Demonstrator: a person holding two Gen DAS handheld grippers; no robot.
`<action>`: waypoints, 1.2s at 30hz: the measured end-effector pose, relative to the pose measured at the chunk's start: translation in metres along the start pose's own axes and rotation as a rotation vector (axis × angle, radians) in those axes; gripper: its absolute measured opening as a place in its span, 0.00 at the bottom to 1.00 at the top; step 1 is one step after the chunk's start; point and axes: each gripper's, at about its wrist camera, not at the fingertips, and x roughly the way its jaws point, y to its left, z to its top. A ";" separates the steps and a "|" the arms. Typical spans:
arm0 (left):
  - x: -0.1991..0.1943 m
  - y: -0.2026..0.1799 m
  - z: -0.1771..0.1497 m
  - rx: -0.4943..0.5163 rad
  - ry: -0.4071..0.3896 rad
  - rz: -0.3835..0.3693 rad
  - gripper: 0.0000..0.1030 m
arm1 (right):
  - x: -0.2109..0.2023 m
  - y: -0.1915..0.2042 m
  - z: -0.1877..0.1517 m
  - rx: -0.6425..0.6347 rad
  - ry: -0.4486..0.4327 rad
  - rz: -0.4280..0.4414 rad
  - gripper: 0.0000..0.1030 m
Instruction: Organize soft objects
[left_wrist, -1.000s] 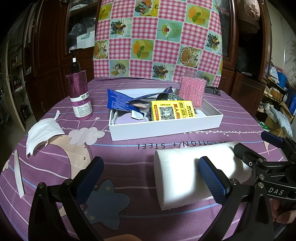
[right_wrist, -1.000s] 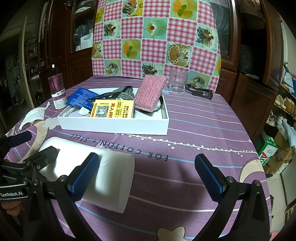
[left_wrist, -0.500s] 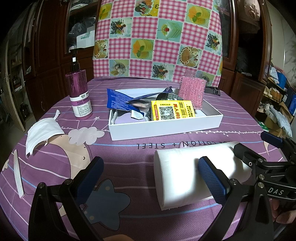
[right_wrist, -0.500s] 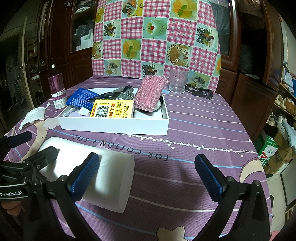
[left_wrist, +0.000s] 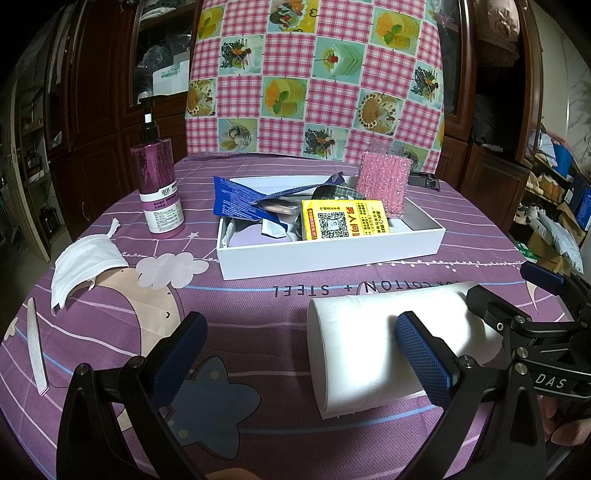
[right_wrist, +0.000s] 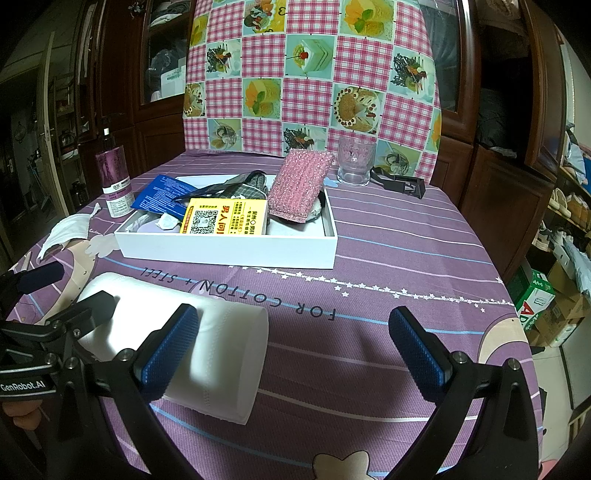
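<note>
A white paper roll (left_wrist: 388, 347) lies on its side on the purple table (left_wrist: 258, 306), near the front edge, just in front of the white box (left_wrist: 325, 254). Its long side runs left to right across the table, so each gripper looks at one end of it. The left gripper (left_wrist: 299, 354) has its jaws wide apart and holds nothing; the roll sits to the right of its middle, behind its right finger. The right gripper (right_wrist: 299, 350) also has its jaws wide apart and holds nothing; the roll sits to the left of its middle, behind its left finger. Both grippers look about the same way off from the roll, so I cannot tell which one is nearer. I think the roll goes in the box next, and a gripper would need to slide sideways to get the roll between its jaws. The box already holds a pink sponge (right_wrist: 299, 184), a yellow packet (right_wrist: 225, 218) and a blue packet (left_wrist: 236, 201). The left view shows a white face mask (left_wrist: 85, 262) near the left edge and a purple bottle (left_wrist: 159, 188). Only the right view shows a clear glass (right_wrist: 354, 160) near the back edge.
</note>
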 end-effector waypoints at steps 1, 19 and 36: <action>0.000 0.000 0.000 0.000 0.000 0.000 1.00 | 0.000 0.001 0.000 0.000 0.000 0.000 0.99; 0.000 -0.001 0.000 0.003 -0.002 0.004 1.00 | 0.000 0.000 0.000 -0.003 -0.001 -0.003 0.99; -0.001 -0.001 0.000 0.012 -0.009 0.004 0.98 | -0.004 0.002 0.001 -0.020 -0.019 0.004 0.99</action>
